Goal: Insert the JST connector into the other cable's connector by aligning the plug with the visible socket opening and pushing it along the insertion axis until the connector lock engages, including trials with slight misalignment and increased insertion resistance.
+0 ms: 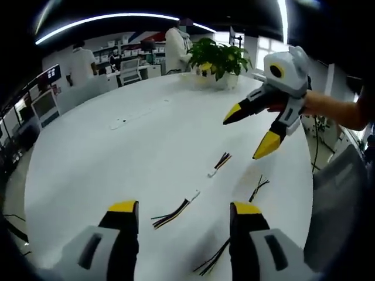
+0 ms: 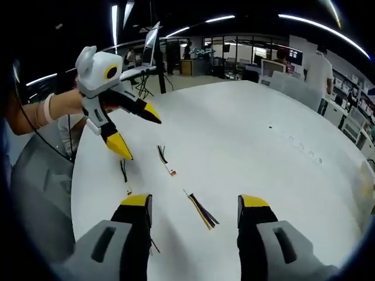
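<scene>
Counted four cable bundles on the white bench (image 1: 117, 152): near-left (image 1: 173, 213), near-right (image 1: 212, 263), far-middle (image 1: 219, 163), far-right (image 1: 258, 188). One potted plant (image 1: 218, 60), two people standing.

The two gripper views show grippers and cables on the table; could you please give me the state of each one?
Left gripper: open, holding nothing, above the table.
Right gripper: open, holding nothing.
Cable with white connector: lying loose, unmated.
Second cable: lying loose, apart from the first.
Third cable: loose near the table edge.
Fourth cable: loose by the left gripper's jaw.
Plant: upright at the far side.
</scene>
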Available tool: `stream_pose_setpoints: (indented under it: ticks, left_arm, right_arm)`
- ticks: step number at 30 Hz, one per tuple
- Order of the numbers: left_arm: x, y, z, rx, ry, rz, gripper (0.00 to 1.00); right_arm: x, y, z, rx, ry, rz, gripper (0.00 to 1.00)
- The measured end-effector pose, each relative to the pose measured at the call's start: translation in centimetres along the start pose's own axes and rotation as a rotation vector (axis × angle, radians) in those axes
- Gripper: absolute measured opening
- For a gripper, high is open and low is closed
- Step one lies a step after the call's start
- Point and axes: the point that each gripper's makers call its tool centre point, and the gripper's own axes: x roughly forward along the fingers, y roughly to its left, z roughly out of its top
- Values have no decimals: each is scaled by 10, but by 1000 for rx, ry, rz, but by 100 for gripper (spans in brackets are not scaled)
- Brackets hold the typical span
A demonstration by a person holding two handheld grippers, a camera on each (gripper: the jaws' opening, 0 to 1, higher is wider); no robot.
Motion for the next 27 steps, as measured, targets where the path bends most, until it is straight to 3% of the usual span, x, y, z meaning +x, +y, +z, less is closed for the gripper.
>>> stream_pose_setpoints:
  ticks: [3, 6, 14, 18, 27]
  left_arm:
    - [4, 1, -1, -7, 1, -13, 58]
    - [7, 1, -3, -7, 5, -20, 56]
    - [15, 0, -7, 19, 13, -49, 48]
    - [19, -1, -6, 45, 5, -55, 46]
    - [28, -3, -10, 57, 21, -85, 42]
  right_arm:
    - [4, 4, -4, 27, 7, 49, 45]
    - [8, 7, -2, 102, -27, 92, 43]
    - [16, 4, -8, 50, 9, 95, 39]
    - [21, 6, -5, -25, 7, 88, 36]
    - [33, 11, -8, -85, 24, 130, 33]
